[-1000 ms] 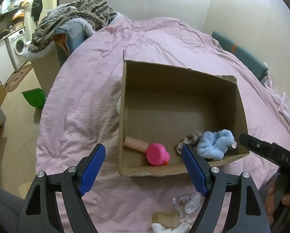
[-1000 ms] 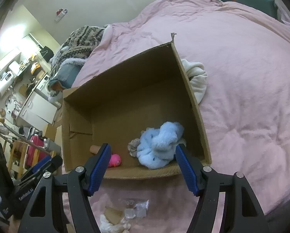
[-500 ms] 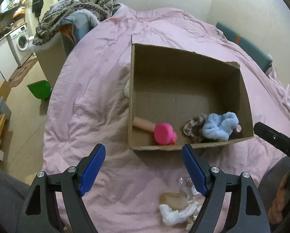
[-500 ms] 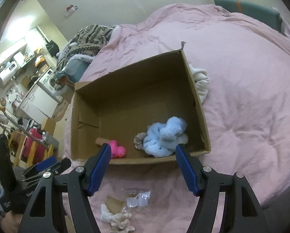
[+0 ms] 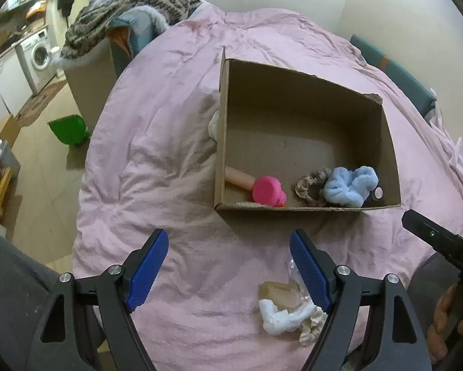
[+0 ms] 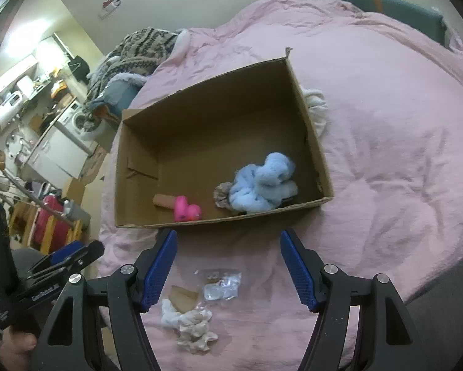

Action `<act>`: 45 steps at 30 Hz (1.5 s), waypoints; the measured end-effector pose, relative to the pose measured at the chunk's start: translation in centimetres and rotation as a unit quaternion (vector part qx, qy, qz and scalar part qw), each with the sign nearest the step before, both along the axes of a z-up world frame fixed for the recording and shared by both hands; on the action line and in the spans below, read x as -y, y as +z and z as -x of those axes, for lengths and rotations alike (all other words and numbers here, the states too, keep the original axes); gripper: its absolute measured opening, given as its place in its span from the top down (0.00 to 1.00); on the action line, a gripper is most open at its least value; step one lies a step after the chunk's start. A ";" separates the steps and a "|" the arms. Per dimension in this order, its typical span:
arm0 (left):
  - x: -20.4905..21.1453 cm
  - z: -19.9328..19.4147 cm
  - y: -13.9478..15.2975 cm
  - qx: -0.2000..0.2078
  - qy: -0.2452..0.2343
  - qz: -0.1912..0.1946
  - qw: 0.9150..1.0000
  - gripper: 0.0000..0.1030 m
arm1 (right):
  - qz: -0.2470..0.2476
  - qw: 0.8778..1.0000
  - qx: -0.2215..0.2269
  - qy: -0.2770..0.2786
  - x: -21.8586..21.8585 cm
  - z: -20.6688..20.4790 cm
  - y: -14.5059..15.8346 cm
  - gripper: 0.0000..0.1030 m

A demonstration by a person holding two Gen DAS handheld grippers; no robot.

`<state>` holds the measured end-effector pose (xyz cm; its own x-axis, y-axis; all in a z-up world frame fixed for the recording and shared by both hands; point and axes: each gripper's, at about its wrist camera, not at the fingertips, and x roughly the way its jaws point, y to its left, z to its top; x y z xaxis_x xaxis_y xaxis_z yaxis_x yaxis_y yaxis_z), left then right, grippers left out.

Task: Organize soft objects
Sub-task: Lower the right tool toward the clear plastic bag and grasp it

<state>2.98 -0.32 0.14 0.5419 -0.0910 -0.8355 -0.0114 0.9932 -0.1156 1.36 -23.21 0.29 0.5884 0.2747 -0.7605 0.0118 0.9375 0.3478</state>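
Both grippers have pulled back from the open brown cardboard box [image 5: 305, 142]; left gripper [image 5: 228, 266] and right gripper [image 6: 228, 266] gape wide, holding nothing. Inside the box lie a fluffy blue scrunchie [image 6: 262, 185] and pink rubber toy [image 5: 267, 191]; white and cream scrunchies [image 6: 188, 324] wait just outside its near wall.

Black hand-held gripper [image 5: 228, 256] frames, blue ribbed pads [image 5: 147, 267], silver screws.

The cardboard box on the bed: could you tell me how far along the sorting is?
Done: the blue scrunchie, beige scrunchie and pink toy lie in the cardboard box. In hand: nothing; left gripper and right gripper are open. Left: white scrunchies and plastic packet on the bed.
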 end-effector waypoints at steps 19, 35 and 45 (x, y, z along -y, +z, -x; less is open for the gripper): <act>-1.5 -1.6 -1.9 -0.031 0.055 0.019 0.998 0.23 | -0.037 0.976 -0.187 0.105 -4.7 -2.8 -8.5 0.29; -1.8 -1.9 -3.0 -0.057 0.064 0.023 0.996 0.23 | 0.083 0.962 -0.219 0.144 -8.3 -4.6 -12.7 0.59; -1.5 -0.9 -4.1 -0.099 0.039 0.032 0.994 0.24 | 0.070 0.976 -0.176 0.110 -5.9 -4.6 -9.5 0.77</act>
